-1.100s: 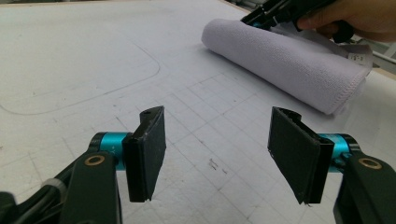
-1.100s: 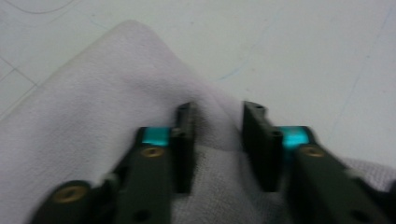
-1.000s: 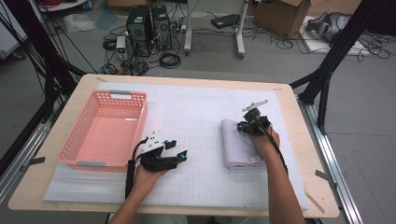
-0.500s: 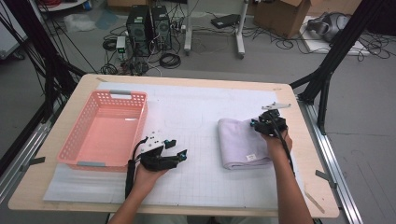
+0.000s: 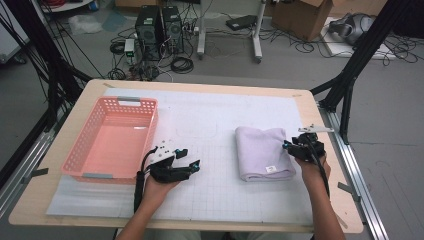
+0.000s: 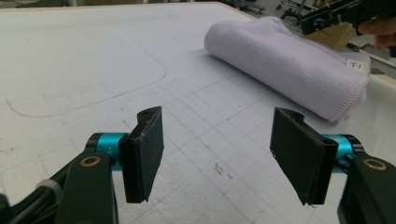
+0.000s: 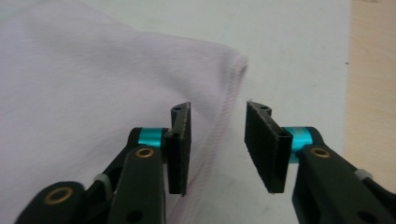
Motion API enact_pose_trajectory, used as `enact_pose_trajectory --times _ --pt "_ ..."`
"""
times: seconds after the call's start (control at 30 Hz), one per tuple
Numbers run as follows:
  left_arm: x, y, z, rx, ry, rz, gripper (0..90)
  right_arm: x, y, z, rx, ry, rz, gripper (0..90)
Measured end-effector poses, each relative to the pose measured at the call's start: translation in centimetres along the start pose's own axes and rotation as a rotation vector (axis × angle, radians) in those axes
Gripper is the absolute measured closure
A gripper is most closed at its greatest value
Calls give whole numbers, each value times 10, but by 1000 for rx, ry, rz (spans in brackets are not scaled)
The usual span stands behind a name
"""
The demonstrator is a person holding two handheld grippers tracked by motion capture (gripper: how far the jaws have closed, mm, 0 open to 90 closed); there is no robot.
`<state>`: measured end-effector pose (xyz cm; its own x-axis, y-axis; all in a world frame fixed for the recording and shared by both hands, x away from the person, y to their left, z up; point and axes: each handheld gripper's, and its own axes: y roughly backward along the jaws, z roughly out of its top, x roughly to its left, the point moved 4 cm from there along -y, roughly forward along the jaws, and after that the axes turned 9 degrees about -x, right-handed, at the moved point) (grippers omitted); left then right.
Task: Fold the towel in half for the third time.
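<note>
A folded lilac towel (image 5: 264, 152) lies flat on the white mat, right of centre. My right gripper (image 5: 290, 146) is at the towel's right edge and points left at it. Its jaws have just been opening. In the right gripper view that gripper (image 7: 217, 140) stands open, with the towel's hemmed edge (image 7: 229, 84) beyond the gap and nothing pressed between the pads. My left gripper (image 5: 192, 166) rests low on the mat left of the towel, open and holding nothing. The left gripper view shows its jaws (image 6: 224, 149) wide apart, with the towel (image 6: 289, 60) lying ahead.
A pink plastic basket (image 5: 150, 125) stands on the left part of the mat (image 5: 215, 115). The table's wooden edge (image 5: 310, 107) runs close behind my right hand. Beyond the table are computers, cables and black frame legs on the floor.
My right gripper has moved right, from on top of the towel to its right edge, and its jaws have opened. The towel now lies wider. The left gripper has stayed put.
</note>
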<state>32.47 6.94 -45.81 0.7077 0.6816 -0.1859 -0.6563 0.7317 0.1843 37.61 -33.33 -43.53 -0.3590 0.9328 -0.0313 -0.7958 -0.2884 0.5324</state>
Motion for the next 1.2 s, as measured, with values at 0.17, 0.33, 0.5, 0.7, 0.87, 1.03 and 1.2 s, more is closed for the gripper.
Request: enact_pose_trajectory --times 0.17,0.33,0.5,0.7,0.87,1.03,1.2 --pt "-1 0 0 2 4 -2 315 17 18 -21 -15 42 110 500" --pt "1 1 1 -9 17 8 265 18 33 -48 1 100 57 495" --pt "3 2 2 -14 26 26 175 14 48 -51 -29 86 14 473" --pt "5 3 3 -19 25 35 177 14 66 -53 -119 30 56 389" --pt "5 5 8 -36 17 27 196 16 73 -55 -168 1 105 271" --pt "2 4 14 -59 -3 -9 176 18 78 -54 -194 19 129 216" --pt "-5 1 17 -62 -36 -8 172 19 82 -52 -214 31 136 194"
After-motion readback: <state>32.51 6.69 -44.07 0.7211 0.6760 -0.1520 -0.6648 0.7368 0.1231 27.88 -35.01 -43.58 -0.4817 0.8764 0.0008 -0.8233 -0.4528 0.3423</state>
